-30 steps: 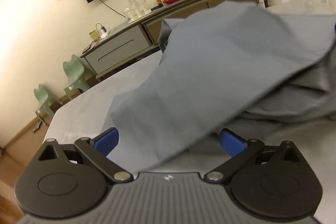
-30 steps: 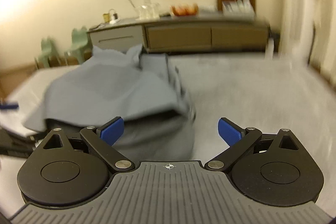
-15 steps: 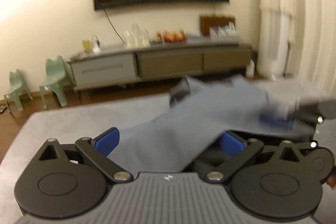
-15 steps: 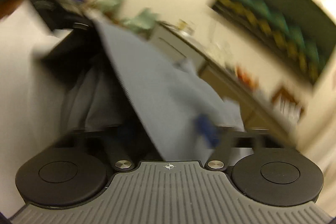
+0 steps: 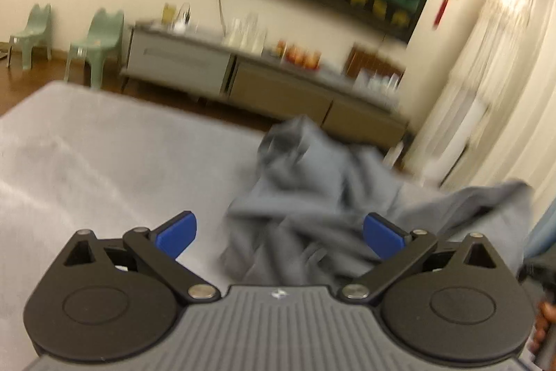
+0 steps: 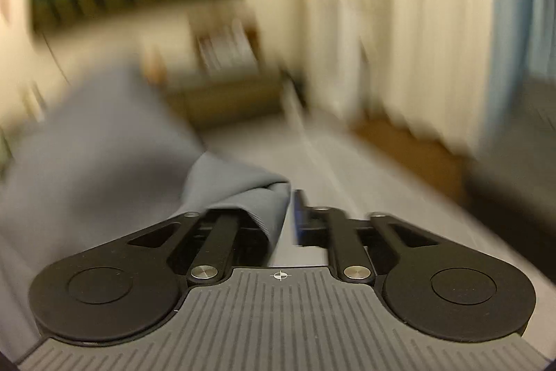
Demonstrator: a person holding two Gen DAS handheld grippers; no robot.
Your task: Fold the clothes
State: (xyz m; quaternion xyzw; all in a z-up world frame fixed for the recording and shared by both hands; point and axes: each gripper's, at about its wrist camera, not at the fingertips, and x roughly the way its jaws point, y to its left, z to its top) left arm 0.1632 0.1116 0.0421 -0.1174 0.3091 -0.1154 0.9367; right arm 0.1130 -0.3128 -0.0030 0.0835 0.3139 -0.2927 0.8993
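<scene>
The grey garment (image 5: 312, 207) lies crumpled toward the surface's (image 5: 104, 162) far right edge, straight ahead of the wide-spread left claw (image 5: 279, 233); the right claw (image 6: 290, 214), jaws opening, has a fold between them.

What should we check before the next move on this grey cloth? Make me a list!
1. Left tool ready to grab: ok, open and holding nothing.
2. Right tool gripping: not ok. Its jaws are opening; a fold of the grey cloth lies between them, with a gap beside the blue pad.
3. Cloth lying flat: not ok, it is crumpled in a heap.
4. Room on the grey surface: ok, bare to the left of the heap.
5. A clear corner to pick up: cannot tell, the heap hides its edges.
6. Right wrist view sharp: not ok, blurred.
</scene>
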